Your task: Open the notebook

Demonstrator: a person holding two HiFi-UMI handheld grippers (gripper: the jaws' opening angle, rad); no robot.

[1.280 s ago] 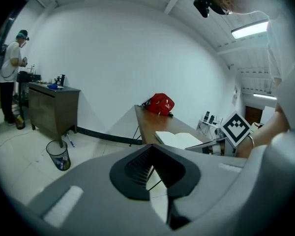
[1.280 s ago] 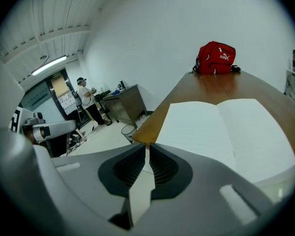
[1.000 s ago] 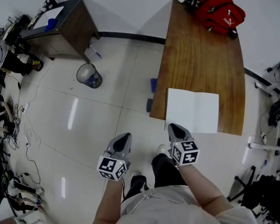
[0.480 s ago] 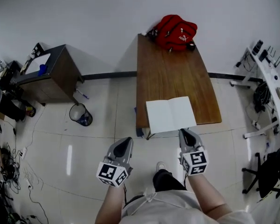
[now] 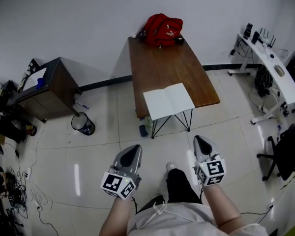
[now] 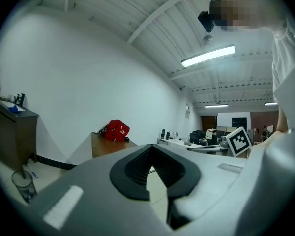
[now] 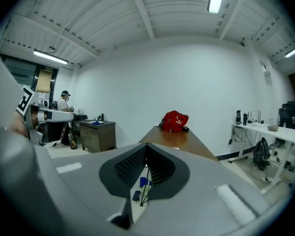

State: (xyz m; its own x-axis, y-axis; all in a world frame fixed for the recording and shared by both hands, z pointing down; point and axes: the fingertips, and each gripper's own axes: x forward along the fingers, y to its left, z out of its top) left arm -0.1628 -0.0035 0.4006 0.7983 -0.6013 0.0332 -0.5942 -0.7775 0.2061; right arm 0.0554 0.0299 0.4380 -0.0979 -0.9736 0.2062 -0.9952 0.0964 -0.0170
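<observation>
The notebook [image 5: 168, 101] lies open, white pages up, on the near end of the wooden table [image 5: 160, 63]. Both grippers hang over the floor well short of the table, apart from the notebook. My left gripper [image 5: 132, 149] is shut and holds nothing. So is my right gripper [image 5: 200, 140], its jaws together and empty. In the left gripper view the shut jaws meet at the gripper [image 6: 150, 147], with the table [image 6: 107, 144] far beyond. The right gripper [image 7: 146, 147] points along the table [image 7: 173, 137] from its near end.
A red backpack [image 5: 161, 29] sits at the table's far end by the wall. A dark cabinet [image 5: 48, 86] and a waste bin [image 5: 83, 124] stand to the left. A white desk [image 5: 271, 65] and a chair [image 5: 286, 151] are at the right. Small blue things [image 5: 145, 129] lie under the table.
Both grippers have drawn back from the table and risen. The right gripper has left the notebook's near edge. The notebook stays open on the table, now farther off.
</observation>
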